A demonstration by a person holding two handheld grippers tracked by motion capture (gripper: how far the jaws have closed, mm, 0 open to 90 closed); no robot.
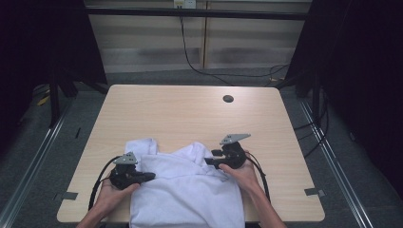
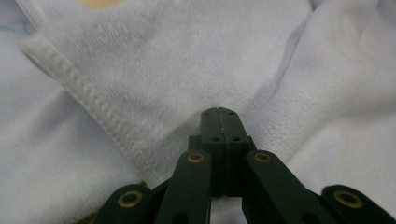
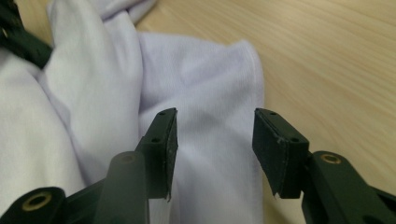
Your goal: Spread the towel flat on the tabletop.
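A white shirt is lying crumpled at the table's near edge. The left hand-held gripper is pressing closed against its fabric; whether it pinches cloth, I cannot tell. The right hand-held gripper is gaping over a fold and should probably bite deep before pulling.

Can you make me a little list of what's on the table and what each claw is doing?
table: light wooden table with a small dark hole near its far side
cloth: white garment, rumpled, lying at the near edge
left claw: jaws closed together, pressed against the cloth beside a stitched hem; whether fabric is pinched between them is unclear
right claw: jaws apart, over a folded edge of the cloth
hands: one on each claw, coming in from the near side
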